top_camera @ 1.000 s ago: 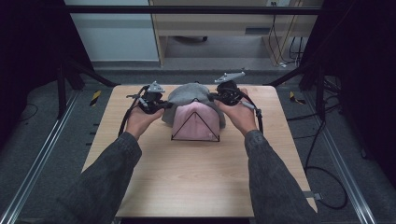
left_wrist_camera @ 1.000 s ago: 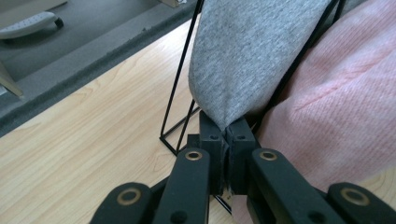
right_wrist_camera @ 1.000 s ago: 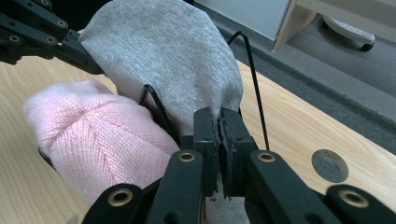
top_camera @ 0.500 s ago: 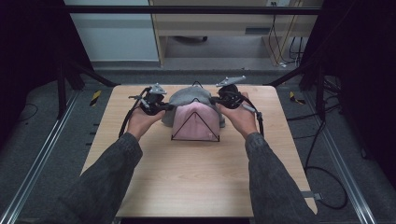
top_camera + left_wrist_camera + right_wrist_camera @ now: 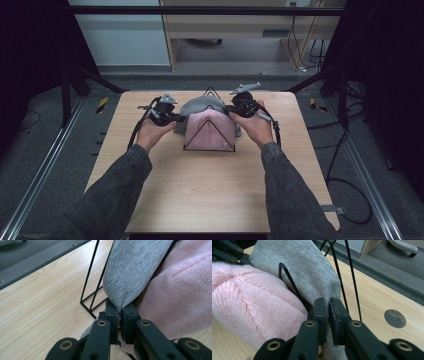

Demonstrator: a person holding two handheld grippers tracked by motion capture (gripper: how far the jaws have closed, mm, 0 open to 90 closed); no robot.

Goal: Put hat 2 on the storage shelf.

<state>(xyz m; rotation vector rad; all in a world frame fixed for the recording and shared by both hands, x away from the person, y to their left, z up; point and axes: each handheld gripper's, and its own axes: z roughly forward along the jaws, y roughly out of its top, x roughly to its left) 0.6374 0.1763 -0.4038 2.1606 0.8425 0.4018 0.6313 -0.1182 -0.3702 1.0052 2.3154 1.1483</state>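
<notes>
Both pinched tight on the grey cloth (image 5: 200, 106) draped over the black wire rack (image 5: 209, 136) mid-table, left gripper (image 5: 121, 312) and right gripper (image 5: 327, 305) alike, risking a snag on wire or dragging the pink knit (image 5: 212, 129) off

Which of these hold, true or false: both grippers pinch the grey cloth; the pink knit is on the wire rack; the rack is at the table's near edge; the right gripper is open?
1. Both grippers pinch the grey cloth: left gripper, right gripper. True.
2. The pink knit is on the wire rack. True.
3. The rack is at the table's near edge. False: it stands toward the far edge.
4. The right gripper is open. False: its fingers are shut on the grey cloth.
</notes>
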